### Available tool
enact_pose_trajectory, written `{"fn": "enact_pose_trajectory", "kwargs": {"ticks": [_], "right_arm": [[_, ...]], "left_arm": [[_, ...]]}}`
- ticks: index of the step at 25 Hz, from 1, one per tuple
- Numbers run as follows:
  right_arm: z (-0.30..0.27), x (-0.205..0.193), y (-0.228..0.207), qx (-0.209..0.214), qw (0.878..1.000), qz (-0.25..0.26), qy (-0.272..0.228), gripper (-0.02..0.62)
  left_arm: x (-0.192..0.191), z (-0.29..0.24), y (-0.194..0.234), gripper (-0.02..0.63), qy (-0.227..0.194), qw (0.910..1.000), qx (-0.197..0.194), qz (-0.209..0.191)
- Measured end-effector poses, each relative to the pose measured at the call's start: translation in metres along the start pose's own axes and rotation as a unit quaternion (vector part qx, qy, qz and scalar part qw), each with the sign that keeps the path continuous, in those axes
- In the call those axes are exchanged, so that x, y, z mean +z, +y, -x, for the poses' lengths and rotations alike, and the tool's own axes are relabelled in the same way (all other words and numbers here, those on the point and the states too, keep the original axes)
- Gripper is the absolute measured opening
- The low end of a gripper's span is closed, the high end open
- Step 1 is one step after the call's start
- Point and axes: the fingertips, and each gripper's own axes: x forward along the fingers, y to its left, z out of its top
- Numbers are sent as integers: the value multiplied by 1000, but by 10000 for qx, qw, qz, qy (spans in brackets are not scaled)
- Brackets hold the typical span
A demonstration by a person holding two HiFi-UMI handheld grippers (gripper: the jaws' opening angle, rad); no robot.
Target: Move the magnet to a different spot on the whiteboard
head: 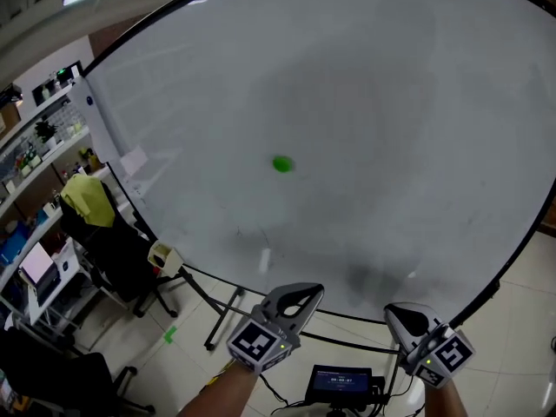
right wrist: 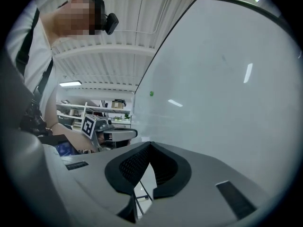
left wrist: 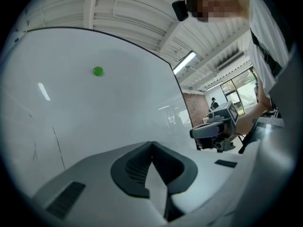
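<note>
Whiteboard (head: 391, 102) carries the magnet (head: 282, 164) straight above my left gripper (head: 295, 295); right gripper (head: 404, 315) is farther; both closed, empty.

**Colour and pattern notes: whiteboard set-up**

- magnet (head: 282, 164): bright green, plain.
- whiteboard (head: 391, 94): white with faint grey smudges, thin black frame.
- left hand-held gripper (head: 296, 296) and right hand-held gripper (head: 405, 316): pale grey shells with black ribbed pads (left wrist: 135, 167).
- marker cubes (head: 258, 342): white faces with black square patterns.
- chair (head: 122, 259): black, with a yellow-green cloth (head: 89, 200) over its back.
- floor (head: 521, 320): pale tiles, with one small green mark (head: 169, 335).
</note>
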Motion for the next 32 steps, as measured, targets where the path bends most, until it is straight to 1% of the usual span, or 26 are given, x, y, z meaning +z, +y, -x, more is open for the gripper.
{"fn": "enact_pose_trajectory", "kwargs": {"ticks": [3,7,11,14,17,20,23,24,26,29,32], "right_arm": [[-12,10,6,208,9997,46,-129,26],[-16,22,8,330,9991,104,-237,26],[-9,25,10,300,9990,97,-316,26],[-1,20,11,216,9993,48,-306,26],[6,19,8,155,9992,10,-356,26],[9,27,5,127,9989,35,-456,26],[7,36,7,164,9983,116,-544,26],[5,39,8,183,9980,143,-582,26],[2,47,9,203,9976,164,-643,26],[0,50,12,232,9972,149,-690,26],[1,47,11,233,9973,123,-684,26]], "left_arm": [[30,9,23,28,-55,9984,348,-453],[72,15,54,29,-130,9914,753,-1060],[113,19,76,29,-167,9802,1065,-1659],[134,19,85,29,-197,9711,1229,-2036],[148,15,89,34,-175,9620,1373,-2354],[159,11,93,34,-145,9518,1492,-2678],[170,10,98,35,-29,9450,1628,-2837],[174,9,101,35,25,9415,1678,-2923],[181,7,110,50,157,9302,1791,-3201],[184,7,127,59,452,9040,2035,-3733],[182,1,134,88,828,8824,2054,-4151]]}}
